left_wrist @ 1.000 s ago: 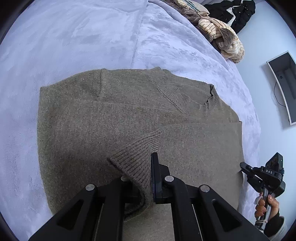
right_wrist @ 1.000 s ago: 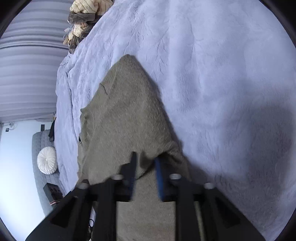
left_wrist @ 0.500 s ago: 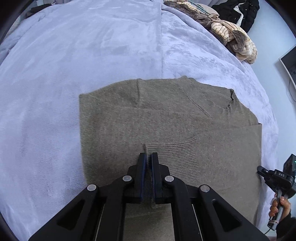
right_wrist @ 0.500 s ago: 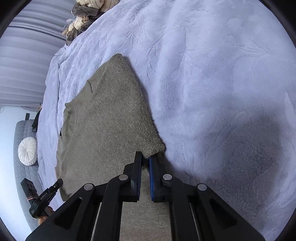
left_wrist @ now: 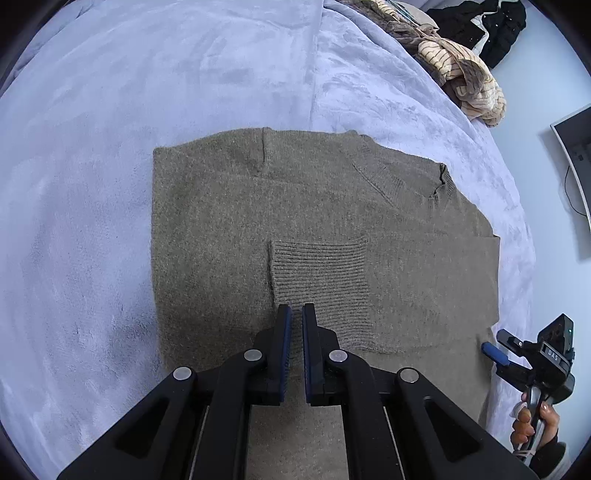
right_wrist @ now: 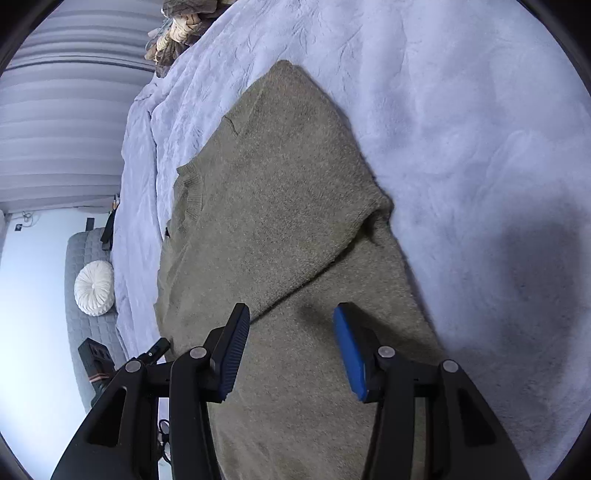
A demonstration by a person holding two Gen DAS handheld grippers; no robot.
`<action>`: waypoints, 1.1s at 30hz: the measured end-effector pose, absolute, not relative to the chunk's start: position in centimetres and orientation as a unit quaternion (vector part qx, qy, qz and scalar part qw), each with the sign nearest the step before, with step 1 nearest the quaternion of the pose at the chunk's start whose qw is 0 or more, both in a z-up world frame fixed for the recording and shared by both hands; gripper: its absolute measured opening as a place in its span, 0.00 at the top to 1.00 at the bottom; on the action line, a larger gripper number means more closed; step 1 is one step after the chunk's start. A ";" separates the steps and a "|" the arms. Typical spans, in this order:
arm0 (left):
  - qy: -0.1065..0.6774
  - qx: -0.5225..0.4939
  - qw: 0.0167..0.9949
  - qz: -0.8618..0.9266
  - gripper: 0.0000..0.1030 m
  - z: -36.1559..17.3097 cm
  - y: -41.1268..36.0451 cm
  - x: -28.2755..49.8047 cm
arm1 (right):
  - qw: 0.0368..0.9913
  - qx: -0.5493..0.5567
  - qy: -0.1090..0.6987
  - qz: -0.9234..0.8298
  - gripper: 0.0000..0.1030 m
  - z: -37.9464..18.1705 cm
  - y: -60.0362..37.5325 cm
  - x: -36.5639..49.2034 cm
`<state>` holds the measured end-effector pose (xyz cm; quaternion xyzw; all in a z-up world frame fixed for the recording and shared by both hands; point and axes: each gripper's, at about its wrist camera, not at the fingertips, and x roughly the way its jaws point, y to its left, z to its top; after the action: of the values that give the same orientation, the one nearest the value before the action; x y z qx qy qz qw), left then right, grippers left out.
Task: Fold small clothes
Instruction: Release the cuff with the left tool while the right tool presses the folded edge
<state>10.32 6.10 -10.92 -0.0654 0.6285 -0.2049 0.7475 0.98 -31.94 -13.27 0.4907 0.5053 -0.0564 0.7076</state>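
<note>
An olive-brown knit sweater (left_wrist: 229,229) lies flat on the lavender bed cover (left_wrist: 92,166), both sleeves folded in over the body. A ribbed sleeve cuff (left_wrist: 321,273) lies on its middle. My left gripper (left_wrist: 296,314) hovers at the cuff's near edge, jaws almost closed with a thin gap, nothing seen between them. In the right wrist view the sweater (right_wrist: 280,199) runs away from me and the folded sleeve edge crosses it. My right gripper (right_wrist: 291,317) is wide open and empty just above that sweater. It also shows in the left wrist view (left_wrist: 495,345) at the sweater's right edge.
A heap of striped and brown clothes (left_wrist: 461,77) and a black garment (left_wrist: 484,26) lie at the far right of the bed. A monitor (left_wrist: 576,173) hangs on the wall. A grey couch with a white round cushion (right_wrist: 94,282) stands beyond the bed.
My left gripper laid the sleeve cuff on the sweater's middle and drew back from it. My right gripper let go of the sleeve fold and opened wide.
</note>
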 end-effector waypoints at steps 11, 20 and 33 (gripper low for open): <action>0.609 -0.072 0.769 -0.180 0.11 -10.2 6.2 9.7 | 0.699 0.505 0.502 -0.060 0.49 -14.3 -31.5 2.5; 0.631 -0.040 0.745 -0.211 0.95 -11.5 3.8 9.1 | 0.715 0.483 0.500 -0.066 0.94 -13.5 -31.2 3.8; 0.620 0.006 0.764 -0.180 0.94 -11.1 5.0 7.9 | 0.723 0.379 0.573 -0.071 0.91 -13.7 -30.6 2.7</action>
<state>7.85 4.97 -11.09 0.0057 0.6195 -0.1797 0.7641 2.69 -30.62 -13.69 0.3788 0.5729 -0.0714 0.7233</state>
